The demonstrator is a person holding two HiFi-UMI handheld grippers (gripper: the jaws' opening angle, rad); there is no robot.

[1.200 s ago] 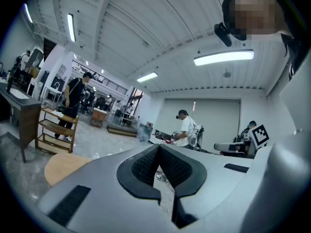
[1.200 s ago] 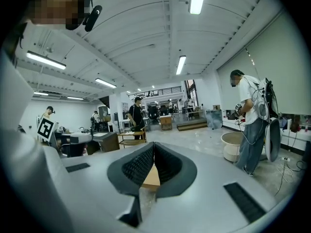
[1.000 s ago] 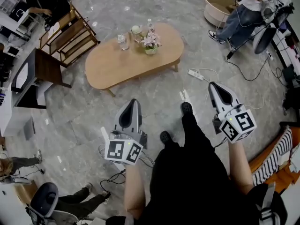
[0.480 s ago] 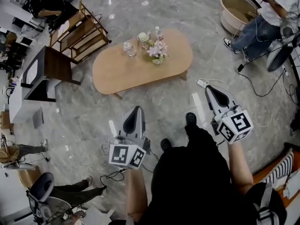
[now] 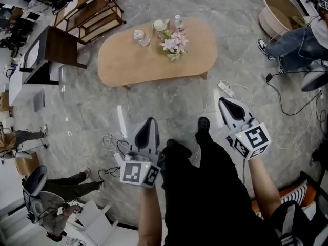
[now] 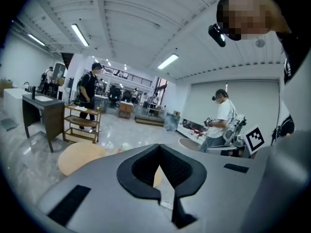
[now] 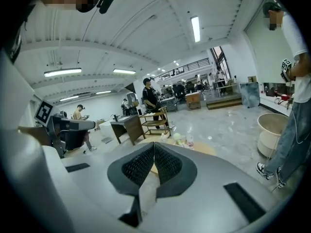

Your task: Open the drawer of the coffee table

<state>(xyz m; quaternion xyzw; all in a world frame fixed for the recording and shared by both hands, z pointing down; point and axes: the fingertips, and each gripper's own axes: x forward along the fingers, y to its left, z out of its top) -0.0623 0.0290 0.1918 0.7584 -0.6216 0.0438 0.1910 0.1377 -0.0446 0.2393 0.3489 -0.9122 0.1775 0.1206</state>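
The left gripper (image 5: 149,122) and right gripper (image 5: 224,102) are shut and empty; the far table (image 5: 133,65) looks like hard wood, so pull its hidden drawer by the front.

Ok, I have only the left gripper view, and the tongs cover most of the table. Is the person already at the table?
Observer: No. In the head view a stretch of floor separates the table from the left gripper and the right gripper.
Operator: Is the right one open?
Observer: No. The right gripper view shows its tongs shut, with nothing between them.
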